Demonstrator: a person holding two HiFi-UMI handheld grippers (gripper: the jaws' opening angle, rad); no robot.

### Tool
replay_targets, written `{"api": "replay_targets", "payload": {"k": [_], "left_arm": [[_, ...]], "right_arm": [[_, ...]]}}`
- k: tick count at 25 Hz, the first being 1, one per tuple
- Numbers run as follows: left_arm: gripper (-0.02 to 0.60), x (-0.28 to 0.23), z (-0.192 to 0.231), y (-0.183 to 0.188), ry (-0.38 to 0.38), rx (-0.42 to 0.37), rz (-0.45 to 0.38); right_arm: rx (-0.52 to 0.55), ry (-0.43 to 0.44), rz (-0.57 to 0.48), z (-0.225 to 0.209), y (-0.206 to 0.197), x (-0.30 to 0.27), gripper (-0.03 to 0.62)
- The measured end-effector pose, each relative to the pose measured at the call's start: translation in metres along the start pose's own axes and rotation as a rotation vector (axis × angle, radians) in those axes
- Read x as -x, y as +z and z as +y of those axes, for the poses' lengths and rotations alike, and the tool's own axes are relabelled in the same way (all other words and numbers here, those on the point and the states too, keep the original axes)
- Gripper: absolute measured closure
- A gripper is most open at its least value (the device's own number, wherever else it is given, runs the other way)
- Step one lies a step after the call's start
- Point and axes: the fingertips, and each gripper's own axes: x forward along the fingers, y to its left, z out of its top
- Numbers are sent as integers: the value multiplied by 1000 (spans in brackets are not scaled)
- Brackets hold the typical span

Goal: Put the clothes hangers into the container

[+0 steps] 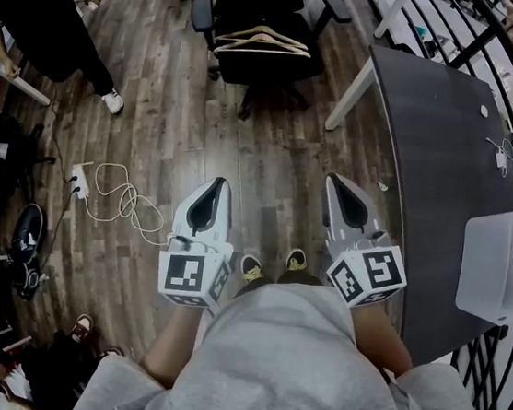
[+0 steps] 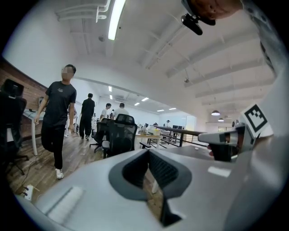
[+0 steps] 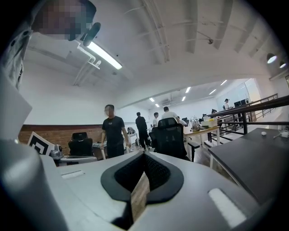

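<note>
Pre-grasp stage by the look of it, no hanger picked yet. Left gripper (image 1: 212, 189) at lower centre-left of head view, jaws together, nothing between. Right gripper (image 1: 346, 196) at lower centre-right, jaws likewise closed and empty; same reading in both gripper views. Both held low in front of a grey sweatshirt (image 1: 292, 371), well apart from anything task-related. Pale wooden clothes hangers (image 1: 263, 41) lying overlapped on seat of black office chair (image 1: 282, 71), top centre of head view, far from both grippers. Translucent white plastic container (image 1: 498, 264) at right edge, resting on dark grey tabletop (image 1: 429, 156); seemingly empty, inside not fully readable. Next move, as a guess: close in on chair, open one gripper, clamp across a hanger's bar or shoulder, lift clear of the rest, carry right to container. Care needed: overlapped hangers and hooks likely to snag, thin wood likely to twist in a loose grip. Elsewhere: white power strip (image 1: 80, 180) with looped cable on brown wooden floor (image 1: 175, 115), mid-left; person in black (image 1: 38, 15), upper left.
</note>
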Motion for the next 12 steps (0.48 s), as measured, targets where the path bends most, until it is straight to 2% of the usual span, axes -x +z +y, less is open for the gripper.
{"api": "replay_targets", "payload": {"k": [12], "left_arm": [[569, -28, 27, 0, -4, -6, -8]], "right_arm": [[12, 8, -16, 0, 0, -36, 595]]}}
